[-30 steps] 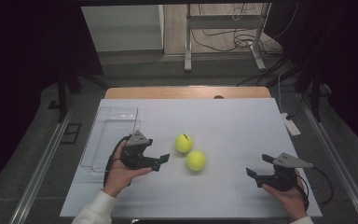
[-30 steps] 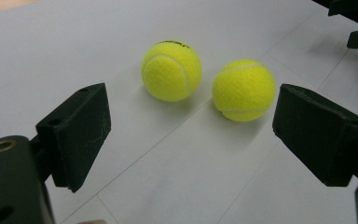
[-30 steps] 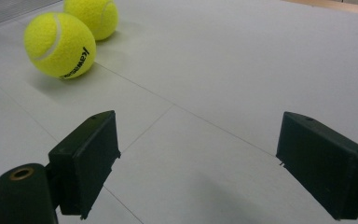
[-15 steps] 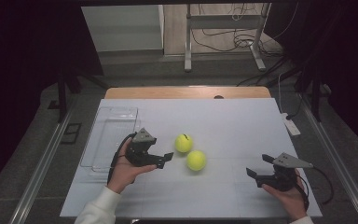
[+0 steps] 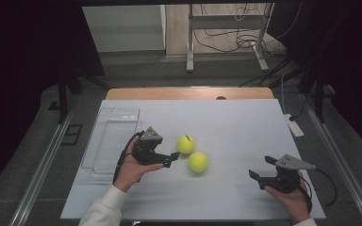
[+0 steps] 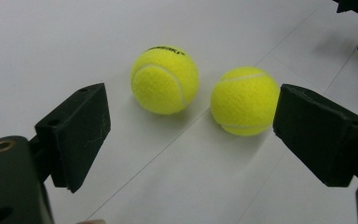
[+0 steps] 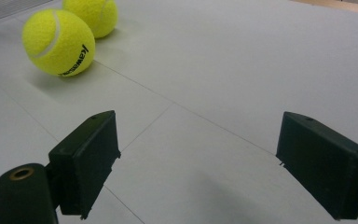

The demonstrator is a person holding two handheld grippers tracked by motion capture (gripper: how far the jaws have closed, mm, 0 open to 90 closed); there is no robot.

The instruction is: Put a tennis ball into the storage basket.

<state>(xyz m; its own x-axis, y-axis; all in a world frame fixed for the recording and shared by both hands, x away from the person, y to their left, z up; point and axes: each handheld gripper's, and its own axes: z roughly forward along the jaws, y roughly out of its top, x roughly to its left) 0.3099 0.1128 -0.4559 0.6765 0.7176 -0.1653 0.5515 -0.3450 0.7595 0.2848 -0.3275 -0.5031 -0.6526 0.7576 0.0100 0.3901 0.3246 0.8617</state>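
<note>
Two yellow tennis balls lie side by side in the middle of the white table: one (image 5: 185, 144) farther back, the other (image 5: 198, 161) nearer and to its right. My left gripper (image 5: 171, 159) hovers just left of them, pointing at them, jaws open and empty. In the left gripper view both balls (image 6: 164, 79) (image 6: 244, 100) sit ahead of the open jaws of the left gripper (image 6: 191, 128). My right gripper (image 5: 261, 168) rests at the front right, open and empty. The right gripper view looks past that gripper's (image 7: 200, 158) jaws to the near ball (image 7: 58, 42) and the far ball (image 7: 93, 14).
A clear plastic tray (image 5: 111, 141) lies on the table behind and left of my left hand. The table's wooden back edge (image 5: 188, 92) shows beyond the white sheet. A white power strip (image 5: 294, 126) sits off the right edge.
My left gripper has edged to the right, closer to the two balls. The right gripper and both balls have stayed put.
</note>
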